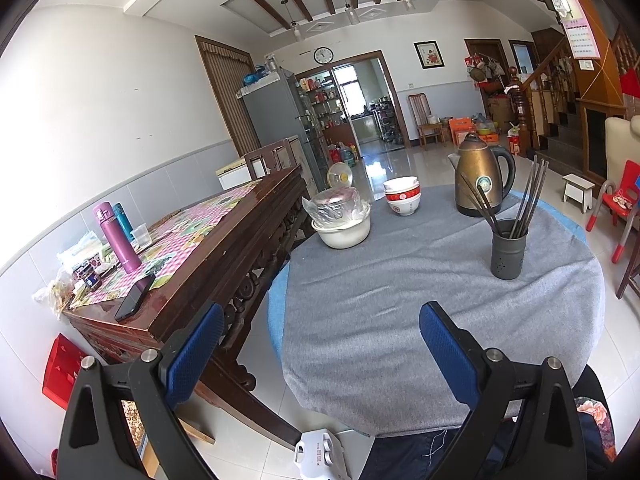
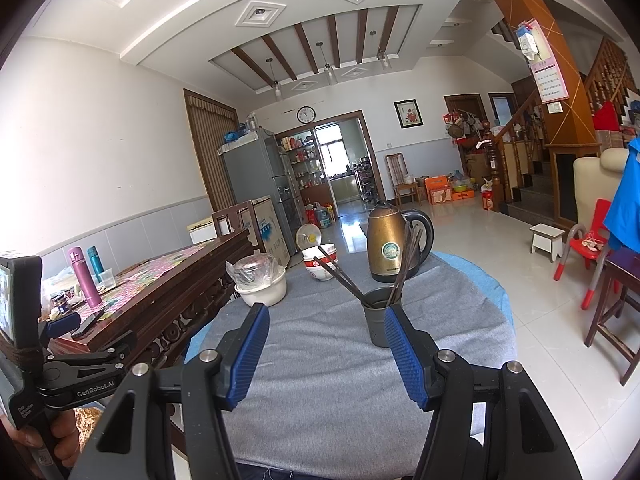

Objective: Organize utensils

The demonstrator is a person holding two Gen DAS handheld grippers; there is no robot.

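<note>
My right gripper (image 2: 324,354) sat lowest in its frame, jaws spread with nothing between them, only grey cloth (image 2: 320,380) showing in the gap. My left gripper (image 1: 320,354) was spread wide too, also empty, low in its own frame over the near edge of the round table (image 1: 276,304). The relation that mattered was the holder (image 2: 378,316): in the right view it stood just beyond the right-hand pad, slightly right of centre, so the right gripper was the nearer one and would, I judged, have to reach ahead and a little right. In the left view the same holder (image 1: 508,250) stood at middle right, well apart from the pads. It was one dark cup, upright on the cloth, with chopsticks (image 2: 340,276) standing in it, their long axes steep but splayed: some leaned toward upper left, the rest rose nearly straight up. I counted roughly seven or eight sticks in the left view (image 1: 530,196), though they overlapped too much to be sure. None lay loose on the cloth that I could see, so I judged little sorting remained unless the sticks were to be straightened. Farther back stood one kettle (image 2: 390,248), two stacked bowls (image 2: 320,266) at centre, and one white pot (image 2: 262,290) to the left, holding a container wrapped in plastic. Beyond, at the left of the frame, the wooden sideboard (image 2: 168,300) carried two flasks (image 2: 84,276).
</note>
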